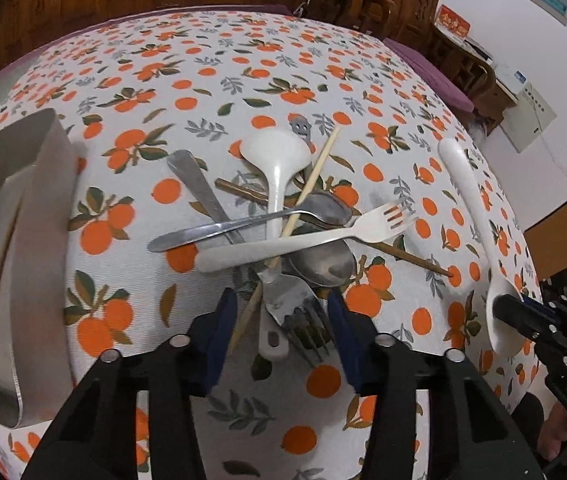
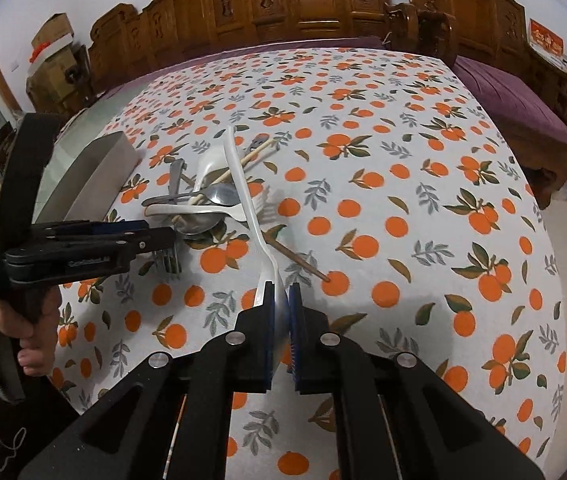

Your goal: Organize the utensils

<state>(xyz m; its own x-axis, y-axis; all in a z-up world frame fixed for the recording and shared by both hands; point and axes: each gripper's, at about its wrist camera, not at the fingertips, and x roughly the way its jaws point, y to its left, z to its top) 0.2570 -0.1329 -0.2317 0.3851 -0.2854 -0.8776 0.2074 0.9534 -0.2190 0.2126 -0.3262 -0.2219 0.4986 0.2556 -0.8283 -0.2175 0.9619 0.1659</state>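
My right claw (image 2: 281, 312) pinches spoon (image 2: 243, 184) bowl; left (image 1: 279, 332) gapes over fork (image 1: 295, 312). Risk: spoon slips, edge-held.

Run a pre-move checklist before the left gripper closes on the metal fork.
1. Left gripper open: ok.
2. Silver metal fork between its fingers: ok.
3. Fork free of the pile: not ok, the pale wooden chopstick and white plastic fork cross it.
4. Right gripper shut on the long white plastic spoon: ok.
5. Grey metal tray within reach: cannot tell.
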